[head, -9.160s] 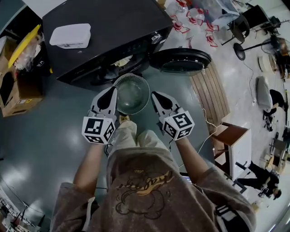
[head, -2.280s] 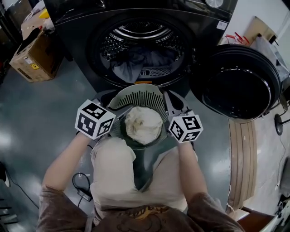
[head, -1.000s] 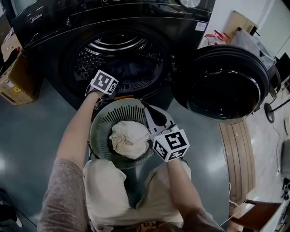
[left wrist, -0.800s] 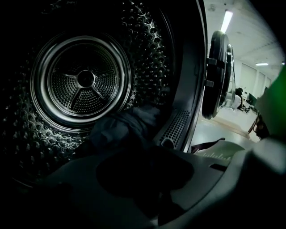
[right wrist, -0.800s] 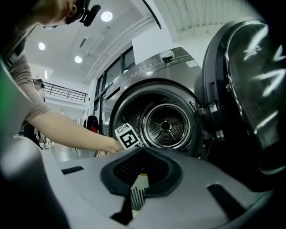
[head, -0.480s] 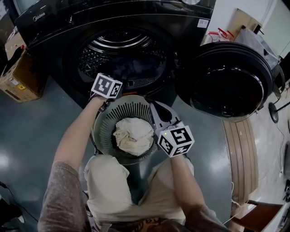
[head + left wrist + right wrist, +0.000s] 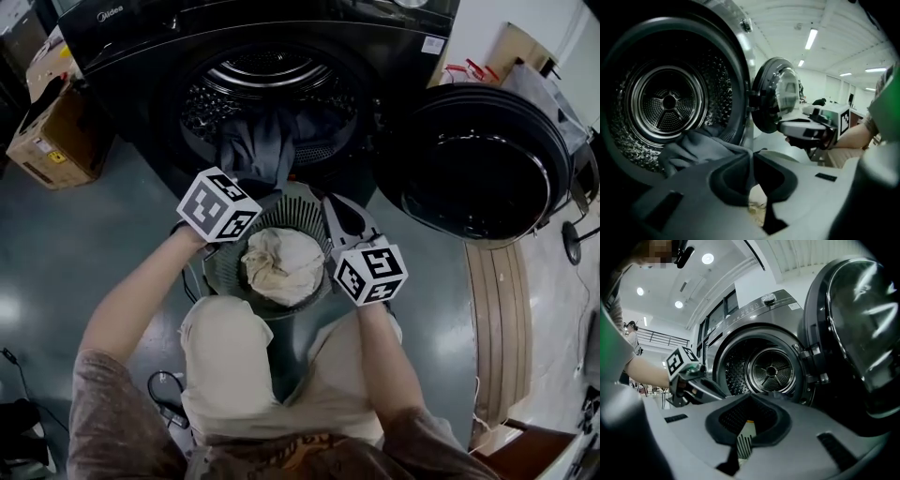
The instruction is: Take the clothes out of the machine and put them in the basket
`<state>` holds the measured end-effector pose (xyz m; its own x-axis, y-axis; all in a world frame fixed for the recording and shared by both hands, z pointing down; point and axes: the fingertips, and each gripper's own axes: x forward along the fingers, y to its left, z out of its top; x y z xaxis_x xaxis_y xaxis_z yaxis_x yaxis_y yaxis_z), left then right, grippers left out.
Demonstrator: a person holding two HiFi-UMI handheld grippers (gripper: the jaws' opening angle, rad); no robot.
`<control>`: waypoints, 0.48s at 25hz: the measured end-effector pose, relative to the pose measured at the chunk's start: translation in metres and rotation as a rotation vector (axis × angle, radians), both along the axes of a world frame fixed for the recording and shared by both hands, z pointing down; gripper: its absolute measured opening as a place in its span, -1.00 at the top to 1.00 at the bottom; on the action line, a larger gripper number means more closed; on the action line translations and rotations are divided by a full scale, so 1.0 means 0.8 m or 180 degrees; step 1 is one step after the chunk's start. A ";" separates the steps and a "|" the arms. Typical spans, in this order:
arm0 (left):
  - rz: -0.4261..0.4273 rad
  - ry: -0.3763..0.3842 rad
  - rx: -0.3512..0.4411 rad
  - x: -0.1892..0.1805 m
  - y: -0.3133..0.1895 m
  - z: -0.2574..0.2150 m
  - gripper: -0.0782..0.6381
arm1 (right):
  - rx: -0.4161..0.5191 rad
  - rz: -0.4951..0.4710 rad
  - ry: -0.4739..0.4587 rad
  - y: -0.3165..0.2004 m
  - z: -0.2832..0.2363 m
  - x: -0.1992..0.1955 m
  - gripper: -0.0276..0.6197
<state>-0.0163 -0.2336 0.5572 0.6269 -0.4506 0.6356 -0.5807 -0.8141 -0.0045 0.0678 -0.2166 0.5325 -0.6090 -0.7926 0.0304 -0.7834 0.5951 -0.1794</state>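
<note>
The brand name "Midea" was legible on the upper front panel of the black machine (image 7: 141,66); no other print was readable.

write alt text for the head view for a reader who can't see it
Seen from above, the person's left hand-held gripper pinches a dark grey garment trailing out of the open front-loading machine, just above a round basket. The right hand-held gripper grips the basket's rim. A cream cloth lies inside it, and the machine's door stands open at right.
</note>
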 end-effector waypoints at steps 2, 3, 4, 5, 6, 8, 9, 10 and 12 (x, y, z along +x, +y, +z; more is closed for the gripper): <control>0.0112 0.0017 -0.0028 0.010 0.025 -0.005 0.70 | -0.0005 0.0007 -0.0002 0.000 0.000 0.002 0.93; 0.0172 0.0014 -0.0034 0.015 0.037 -0.008 0.70 | -0.0011 0.0013 -0.0013 -0.001 0.000 0.003 0.93; 0.0238 0.0010 -0.0039 0.020 0.049 -0.012 0.71 | -0.0014 0.0020 -0.0030 -0.001 0.000 0.004 0.93; 0.0304 0.0018 -0.0057 0.025 0.059 -0.015 0.71 | -0.0016 0.0025 -0.0047 -0.001 0.000 0.005 0.93; 0.0370 0.0046 -0.0094 0.031 0.070 -0.017 0.71 | -0.0015 0.0028 -0.0059 -0.001 -0.001 0.005 0.93; 0.0522 0.0099 -0.0188 0.042 0.090 -0.020 0.71 | -0.0011 0.0026 -0.0064 0.000 -0.002 0.004 0.93; 0.0617 0.0107 -0.0232 0.048 0.102 -0.020 0.72 | -0.0007 0.0022 -0.0064 0.001 -0.003 0.003 0.93; 0.0720 0.0124 -0.0289 0.055 0.114 -0.019 0.72 | -0.0003 0.0017 -0.0065 0.001 -0.003 0.003 0.93; 0.0907 0.0167 -0.0425 0.068 0.139 -0.019 0.72 | 0.0004 0.0012 -0.0069 0.002 -0.004 0.002 0.93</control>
<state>0.0384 -0.1223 0.5424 0.7494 -0.1669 0.6407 -0.3258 -0.9354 0.1374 0.0693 -0.2148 0.5293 -0.6065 -0.7949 0.0163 -0.7816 0.5923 -0.1956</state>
